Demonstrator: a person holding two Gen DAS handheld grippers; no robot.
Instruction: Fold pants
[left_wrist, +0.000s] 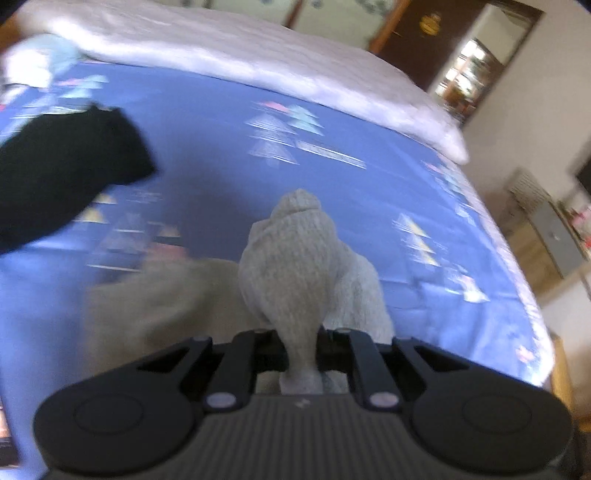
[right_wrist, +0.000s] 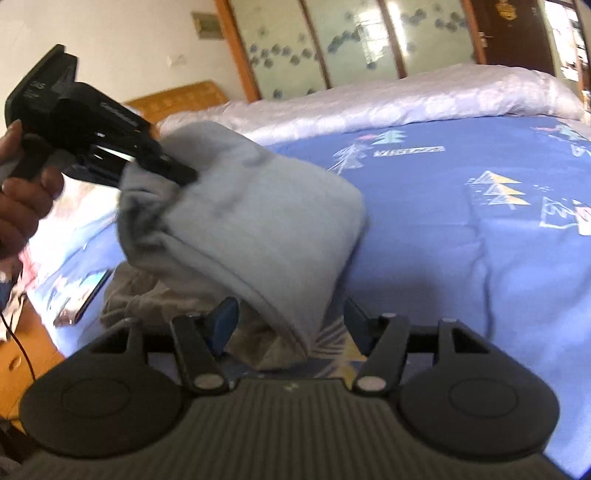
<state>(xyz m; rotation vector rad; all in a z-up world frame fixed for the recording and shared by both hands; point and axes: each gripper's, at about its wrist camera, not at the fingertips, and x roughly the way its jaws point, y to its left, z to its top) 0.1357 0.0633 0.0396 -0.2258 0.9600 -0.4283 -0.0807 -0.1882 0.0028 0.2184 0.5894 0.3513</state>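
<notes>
Left wrist view: left hand-held gripper (left_wrist: 300, 341) clamped tight on a bunched fold of the grey pants (left_wrist: 299, 258), ribbed fabric rising in a hump just beyond the closed jaws. More cloth, tan-grey and blurred, trailing down to the left onto the blue bedspread (left_wrist: 207, 140) with its printed triangle trees. Dark garment (left_wrist: 62, 166) lying on the bedspread at far left, well apart from the pants. White quilt (left_wrist: 236, 48) heaped along the far edge of the bed. Much of the frame smeared by motion.

Right wrist view: right hand-held gripper (right_wrist: 291, 325) with jaws spread apart, blue pads (right_wrist: 225, 317) visible on either side, not pressing anything. Lower hem of the pants (right_wrist: 251, 221) hanging between and just above the open jaws, lifted clear of the bedspread (right_wrist: 461, 240). Left hand-held gripper (right_wrist: 184, 173) seen at upper left, pinching the top of the same cloth, held by a hand (right_wrist: 26, 199). Crumpled tan cloth (right_wrist: 147, 291) resting on the bed beneath the hanging pants. Dark flat object (right_wrist: 92, 291), possibly a phone, lying near the bed's left edge. Wooden headboard (right_wrist: 177, 96) and white quilt (right_wrist: 406, 96) behind.
</notes>
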